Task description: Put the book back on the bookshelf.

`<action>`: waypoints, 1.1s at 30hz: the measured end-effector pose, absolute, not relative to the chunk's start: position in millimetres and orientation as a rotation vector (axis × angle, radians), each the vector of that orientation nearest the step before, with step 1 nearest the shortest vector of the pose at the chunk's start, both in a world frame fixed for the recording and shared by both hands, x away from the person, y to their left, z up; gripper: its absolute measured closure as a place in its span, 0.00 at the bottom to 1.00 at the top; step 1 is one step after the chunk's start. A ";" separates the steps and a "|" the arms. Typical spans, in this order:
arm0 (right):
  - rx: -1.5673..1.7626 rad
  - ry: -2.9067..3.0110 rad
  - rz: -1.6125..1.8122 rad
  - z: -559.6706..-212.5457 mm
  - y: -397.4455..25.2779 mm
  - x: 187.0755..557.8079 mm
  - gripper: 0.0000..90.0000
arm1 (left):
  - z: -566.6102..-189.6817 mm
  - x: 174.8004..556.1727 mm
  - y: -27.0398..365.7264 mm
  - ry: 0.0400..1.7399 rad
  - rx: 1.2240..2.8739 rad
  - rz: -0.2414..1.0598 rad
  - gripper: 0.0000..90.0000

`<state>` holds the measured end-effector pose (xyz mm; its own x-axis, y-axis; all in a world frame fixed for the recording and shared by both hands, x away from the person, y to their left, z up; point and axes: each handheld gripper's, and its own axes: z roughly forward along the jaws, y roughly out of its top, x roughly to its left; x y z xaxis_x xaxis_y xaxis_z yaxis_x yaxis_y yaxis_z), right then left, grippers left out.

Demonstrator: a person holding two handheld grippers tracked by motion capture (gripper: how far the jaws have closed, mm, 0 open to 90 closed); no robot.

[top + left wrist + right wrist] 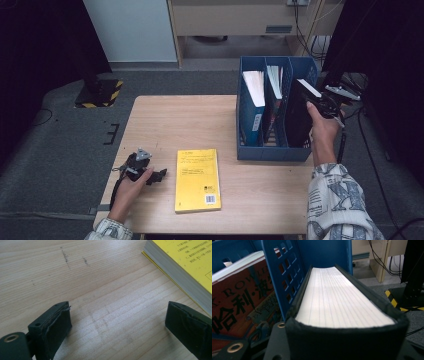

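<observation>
Your right tongs point(320, 106) clamp the black book point(299, 117) partway into the blue rack point(272, 152)'s end slot, while the yellow book point(198, 179) waits beside your released left tongs point(159, 176).

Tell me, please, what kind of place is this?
Probably a lab or office recording space: a wooden table with a blue file rack of books, loose cables behind, and a hazard-striped stand base.

Yellow book point(198, 179) on wooden table point(175, 120)

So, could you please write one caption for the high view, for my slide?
Right tool lowers a black book into the blue file rack; left tool rests open beside a yellow book.
</observation>
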<state>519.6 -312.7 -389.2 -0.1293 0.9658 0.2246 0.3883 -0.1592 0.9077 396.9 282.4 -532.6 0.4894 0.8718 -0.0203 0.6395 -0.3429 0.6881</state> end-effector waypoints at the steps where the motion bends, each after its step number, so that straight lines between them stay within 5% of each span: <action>1: 1.567 1.530 1.283 -389.7 -312.0 519.7 0.59 | -532.6 396.9 282.4 1.239 2.097 0.470 0.06; 33: 1.563 1.499 1.289 -395.4 -310.7 523.3 0.59 | -532.6 397.6 281.3 1.235 2.100 0.468 0.06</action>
<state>523.3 -310.7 -395.4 -0.1158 0.9665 0.2290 0.3708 -0.1718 0.9127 397.6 281.3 -532.6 0.4932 0.8697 -0.0198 0.6382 -0.3462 0.6876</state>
